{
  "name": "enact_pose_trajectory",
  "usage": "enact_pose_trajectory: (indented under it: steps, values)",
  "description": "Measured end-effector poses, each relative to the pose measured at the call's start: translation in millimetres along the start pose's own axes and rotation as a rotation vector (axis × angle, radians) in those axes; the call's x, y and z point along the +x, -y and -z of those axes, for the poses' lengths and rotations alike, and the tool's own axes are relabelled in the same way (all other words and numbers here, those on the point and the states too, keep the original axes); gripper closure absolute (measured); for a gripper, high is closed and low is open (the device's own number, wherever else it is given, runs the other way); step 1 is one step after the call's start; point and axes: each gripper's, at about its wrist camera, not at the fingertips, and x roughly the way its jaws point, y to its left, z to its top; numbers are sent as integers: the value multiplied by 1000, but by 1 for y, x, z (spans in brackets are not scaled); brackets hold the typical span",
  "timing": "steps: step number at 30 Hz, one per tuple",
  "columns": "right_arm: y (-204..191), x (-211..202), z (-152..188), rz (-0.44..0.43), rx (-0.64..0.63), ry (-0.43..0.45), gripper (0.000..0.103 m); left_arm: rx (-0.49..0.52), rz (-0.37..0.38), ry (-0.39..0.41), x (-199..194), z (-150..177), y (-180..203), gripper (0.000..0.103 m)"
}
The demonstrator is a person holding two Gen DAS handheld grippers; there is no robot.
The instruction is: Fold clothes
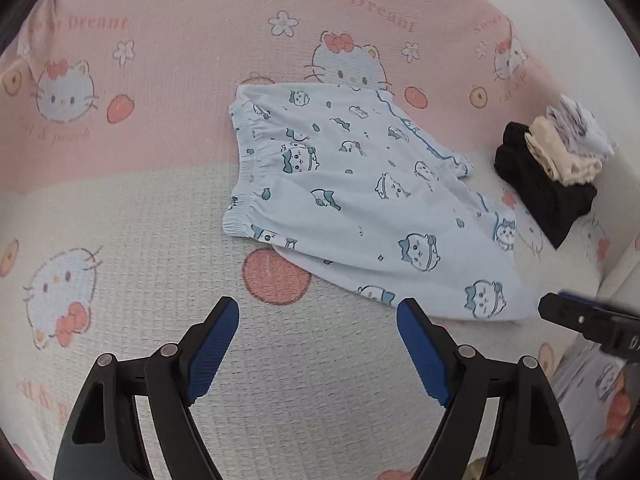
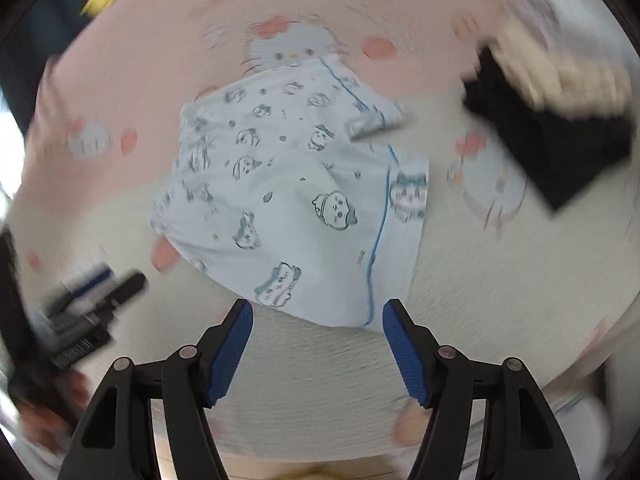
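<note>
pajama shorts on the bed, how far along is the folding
Done: a stack of folded clothes sits at the side of the bedsheet. In hand: nothing; the left gripper and right gripper are both open and empty, just short of the light blue pajama shorts. Left: the shorts lie spread out, one leg overlapping the other, not yet folded compactly.

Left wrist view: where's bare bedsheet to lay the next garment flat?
Free: the bedsheet left of the light blue pyjama shorts, and the cream strip between the shorts and the left gripper. Crowded: right side, where the stack of folded clothes sits beside the shorts.
</note>
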Motion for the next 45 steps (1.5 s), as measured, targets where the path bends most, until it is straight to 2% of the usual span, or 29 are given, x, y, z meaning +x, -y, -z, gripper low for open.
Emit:
enact_pose_trajectory:
  steps: [3,6,9,12,15,17,18,19,21,23,28,31,35,38,40,42,45]
  values:
    - [43,8,6,-219,334,-36,32,-114,65,-47,13,-5,-8,22]
    - [79,20,27,-356,631,-74,32,-216,117,-92,29,-5,-15,22]
    - [104,31,48,-453,858,-81,32,-302,176,-175,52,3,-21,23]
    - [111,38,58,-479,958,-86,32,-304,172,-117,50,11,-18,22]
    - [107,45,56,-473,948,-85,32,-288,155,-77,48,18,-12,19]
    - [100,50,50,-474,913,-91,32,-299,167,-60,48,20,-9,10]
    - [98,52,47,-473,897,-97,32,-308,184,-57,50,20,-9,2]
    - [96,55,45,-469,888,-106,32,-323,197,-61,50,18,-11,0]
    - [93,64,46,-461,898,-119,32,-391,212,-76,51,14,-18,0]
    - [97,69,48,-488,939,-104,32,-503,249,-74,50,12,-31,0]
    - [110,80,54,-601,1069,-54,32,-716,403,-21,52,11,-62,0]
    - [111,80,51,-597,1069,-37,32,-768,428,2,55,5,-70,0]
    - [111,79,45,-582,1051,-12,32,-755,417,20,68,-16,-69,1]
    - [110,76,40,-550,1007,11,32,-756,400,29,77,-26,-70,10]
    - [111,75,39,-537,985,20,33,-780,383,4,85,-27,-72,52]
    - [113,74,40,-528,970,27,34,-848,384,-3,92,-19,-80,71]
    - [113,74,38,-465,925,18,53,-981,427,17,98,-4,-95,89]
